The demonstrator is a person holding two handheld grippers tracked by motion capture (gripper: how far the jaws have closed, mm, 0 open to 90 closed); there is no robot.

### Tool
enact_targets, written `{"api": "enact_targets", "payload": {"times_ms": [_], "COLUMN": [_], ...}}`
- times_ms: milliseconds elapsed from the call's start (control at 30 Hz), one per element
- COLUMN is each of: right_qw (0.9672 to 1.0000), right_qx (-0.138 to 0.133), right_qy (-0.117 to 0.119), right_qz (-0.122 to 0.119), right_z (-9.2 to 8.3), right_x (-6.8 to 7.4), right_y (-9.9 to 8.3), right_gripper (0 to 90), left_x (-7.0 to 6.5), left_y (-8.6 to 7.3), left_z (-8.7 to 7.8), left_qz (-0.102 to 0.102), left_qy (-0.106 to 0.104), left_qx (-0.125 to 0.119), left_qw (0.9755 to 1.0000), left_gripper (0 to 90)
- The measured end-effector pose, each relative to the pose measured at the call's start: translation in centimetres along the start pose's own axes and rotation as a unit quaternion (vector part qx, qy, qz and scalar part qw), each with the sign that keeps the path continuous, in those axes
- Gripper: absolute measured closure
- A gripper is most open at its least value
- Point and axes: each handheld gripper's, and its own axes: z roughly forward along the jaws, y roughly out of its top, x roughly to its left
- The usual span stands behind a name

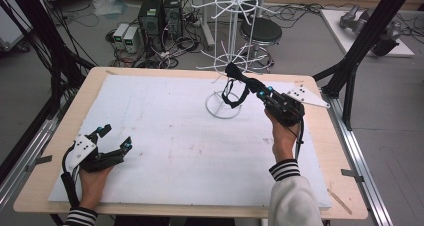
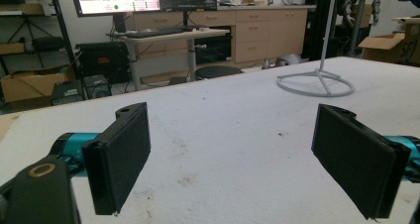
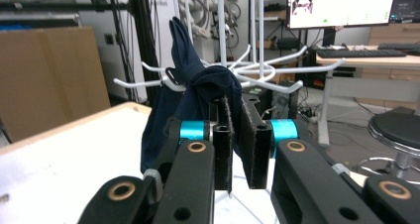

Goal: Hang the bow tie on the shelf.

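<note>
Right hand-held gripper (image 3: pixel 236 135), unlabelled dark cloth (image 3: pixel 198 90) clamped.

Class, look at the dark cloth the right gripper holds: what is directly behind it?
Behind the dark cloth, pinched by the right gripper, stands the white rack; its arms show, though the cloth covers some.

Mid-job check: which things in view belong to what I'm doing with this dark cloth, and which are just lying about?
In the job:
- dark navy cloth, clamped in the right gripper
- white wire hanging rack with radial arms, which the cloth is held up against

Lying about:
- left gripper, open and idle on the white foam board
- black round stool
- computer towers on the floor
</note>
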Motion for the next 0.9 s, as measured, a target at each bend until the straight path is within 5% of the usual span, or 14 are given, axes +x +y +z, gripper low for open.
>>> {"api": "enact_targets", "payload": {"times_ms": [333, 533, 767, 900], "right_qw": [0.9991, 0.9979, 0.9959, 0.9963], "right_qx": [0.041, 0.061, 0.083, 0.076], "right_qy": [0.008, 0.017, 0.0, 0.006], "right_qz": [-0.001, -0.014, -0.036, -0.041], "right_z": [0.4, 0.5, 0.3, -0.3], "right_x": [-0.5, -0.1, 0.8, 1.2], "right_y": [-0.5, -0.5, -0.4, -0.7], "right_gripper": [70.6, 49.3, 13.9, 11.1], "left_x": [0.2, 0.2, 0.1, 0.1], "left_y": [0.0, 0.0, 0.0, 0.0], "left_z": [0.0, 0.0, 0.1, 0.0], "left_qz": [-0.011, -0.01, -0.009, -0.006], "left_qy": [0.001, 0.003, 0.003, 0.0], "left_qx": [0.0, 0.001, 0.001, 0.002], "left_qw": [0.9999, 0.9999, 1.0, 1.0], "left_gripper": [15.6, 15.6, 15.6, 15.6]}}
